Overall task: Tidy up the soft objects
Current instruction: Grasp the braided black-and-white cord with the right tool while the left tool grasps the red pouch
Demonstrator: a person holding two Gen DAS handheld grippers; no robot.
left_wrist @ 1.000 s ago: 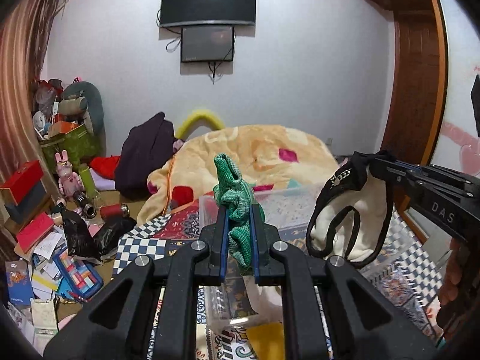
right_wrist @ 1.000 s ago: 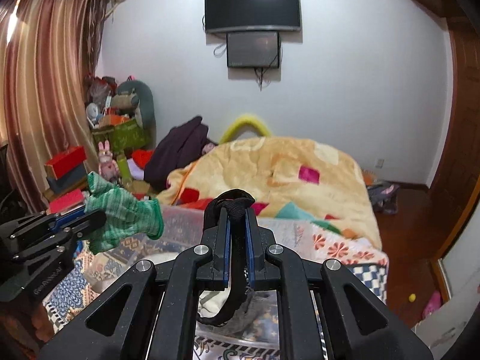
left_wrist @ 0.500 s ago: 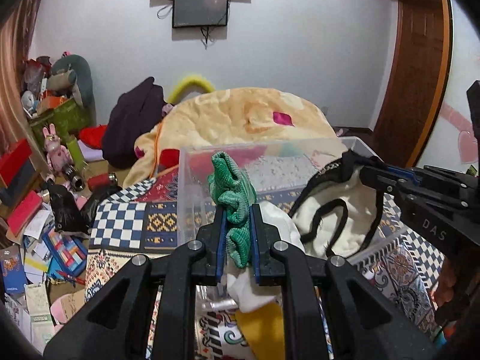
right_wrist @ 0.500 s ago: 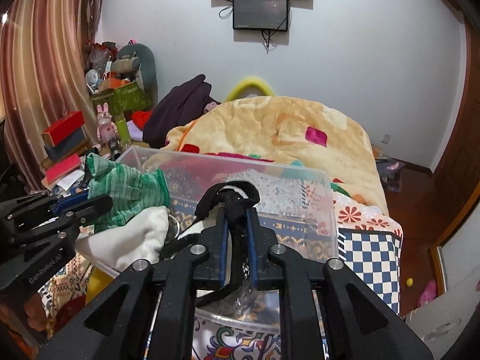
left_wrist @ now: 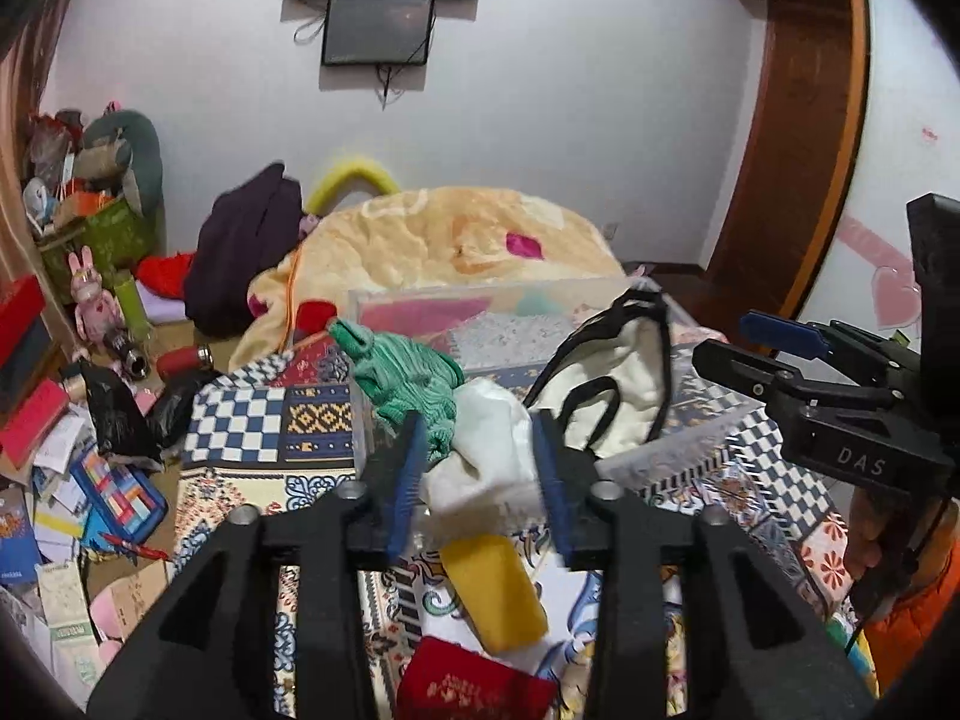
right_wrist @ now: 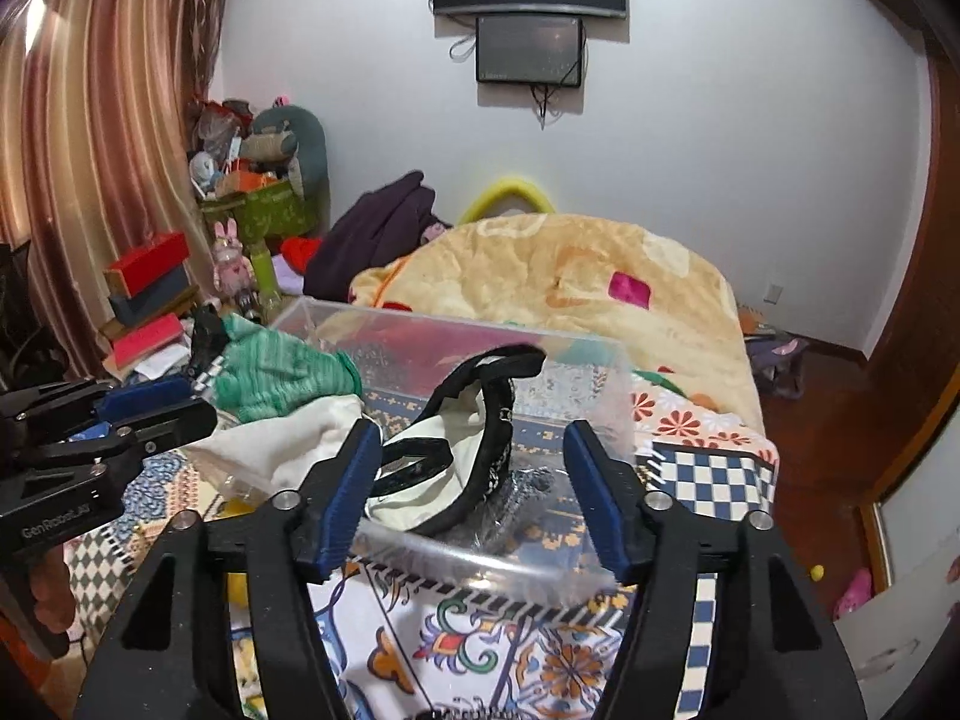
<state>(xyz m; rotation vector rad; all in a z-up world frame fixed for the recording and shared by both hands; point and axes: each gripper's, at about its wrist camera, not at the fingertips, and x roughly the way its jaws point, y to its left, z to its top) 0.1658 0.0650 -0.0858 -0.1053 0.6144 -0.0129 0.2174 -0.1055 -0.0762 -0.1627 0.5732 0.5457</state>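
A clear plastic box [left_wrist: 480, 294] [right_wrist: 420, 330] stands on the patterned bedspread. A green knit cloth [left_wrist: 408, 378] [right_wrist: 276, 375] drapes over its left wall, beside a white cloth [left_wrist: 486, 450] [right_wrist: 288, 444]. A cream bag with black trim [left_wrist: 618, 378] [right_wrist: 456, 468] lies in the box, leaning on its right side. My left gripper [left_wrist: 477, 480] is open, its jaws either side of the white cloth. My right gripper [right_wrist: 474, 498] is open, just in front of the bag. Each gripper also shows in the other's view, the right [left_wrist: 780, 354] and the left [right_wrist: 138, 408].
A yellow soft item [left_wrist: 498, 594] and a red one [left_wrist: 474, 684] lie on the bedspread near me. A yellow blanket [right_wrist: 570, 282] covers the bed behind the box. Clutter of boxes, toys and papers [left_wrist: 72, 450] fills the floor at left. A wooden door [left_wrist: 798, 138] is at right.
Both grippers have opened. The green cloth was let go onto the box's left wall and the cream bag was let go into the box. Both cameras sit lower and closer to the box.
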